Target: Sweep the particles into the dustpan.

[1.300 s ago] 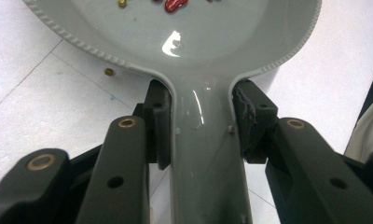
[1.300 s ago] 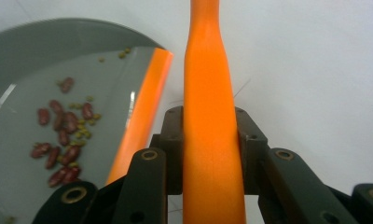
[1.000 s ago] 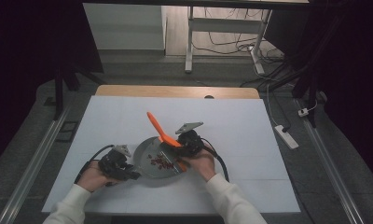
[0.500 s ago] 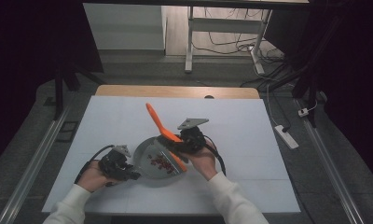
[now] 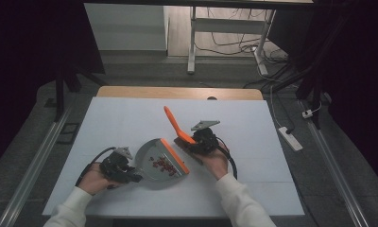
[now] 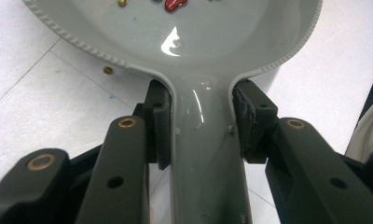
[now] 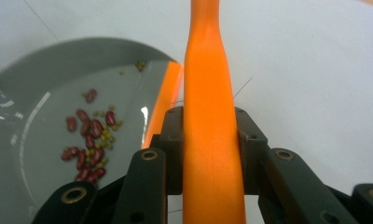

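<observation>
Where beans [image 5: 163, 164] lie: one dustpan [image 5: 151, 161], one brush [image 5: 177, 126] (both gripped).

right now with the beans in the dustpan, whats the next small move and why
Probably tip the dustpan back slightly so the beans slide away from its orange lip. The left tongs grip its handle, the right tongs hold the brush off the pan, and the beans lie near that lip.
</observation>
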{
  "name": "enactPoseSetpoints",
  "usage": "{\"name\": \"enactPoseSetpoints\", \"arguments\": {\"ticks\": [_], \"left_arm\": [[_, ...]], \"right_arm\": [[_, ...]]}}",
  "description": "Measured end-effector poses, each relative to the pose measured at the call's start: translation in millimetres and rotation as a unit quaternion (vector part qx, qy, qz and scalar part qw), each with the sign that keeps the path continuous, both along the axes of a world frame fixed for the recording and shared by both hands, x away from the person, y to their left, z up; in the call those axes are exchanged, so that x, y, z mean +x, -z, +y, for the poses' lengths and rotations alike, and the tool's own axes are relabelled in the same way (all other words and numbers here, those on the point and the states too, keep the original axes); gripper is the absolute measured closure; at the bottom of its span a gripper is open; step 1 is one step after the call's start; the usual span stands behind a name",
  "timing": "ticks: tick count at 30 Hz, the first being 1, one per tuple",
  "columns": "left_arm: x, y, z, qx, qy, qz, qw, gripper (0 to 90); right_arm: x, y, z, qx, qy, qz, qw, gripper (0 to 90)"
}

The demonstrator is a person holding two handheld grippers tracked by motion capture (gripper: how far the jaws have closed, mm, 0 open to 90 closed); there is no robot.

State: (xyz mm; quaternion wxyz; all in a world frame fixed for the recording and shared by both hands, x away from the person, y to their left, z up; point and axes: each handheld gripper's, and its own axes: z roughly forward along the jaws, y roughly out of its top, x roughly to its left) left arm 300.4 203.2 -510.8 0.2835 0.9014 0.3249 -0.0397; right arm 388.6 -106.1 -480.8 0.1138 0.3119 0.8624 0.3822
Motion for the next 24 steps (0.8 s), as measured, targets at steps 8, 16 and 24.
{"name": "enactPoseSetpoints", "arguments": {"ticks": [8, 16, 24], "left_arm": [[-0.2, -0.1, -0.2, 0.0, 0.0, -0.001, 1.0, 62.0], [-0.5, -0.1, -0.6, 0.0, -0.003, 0.0, 1.0, 62.0], [-0.4, -0.2, -0.2, 0.001, 0.0, -0.002, 1.0, 62.0]], "right_arm": [[-6.7, 10.7, 6.4, -0.007, -0.012, 0.015, 0.9998, 69.3], [-18.6, 13.3, 19.1, 0.027, -0.023, 0.018, 0.9992, 69.3], [-23.8, 2.0, 24.3, 0.067, -0.047, 0.019, 0.9964, 69.3]]}}
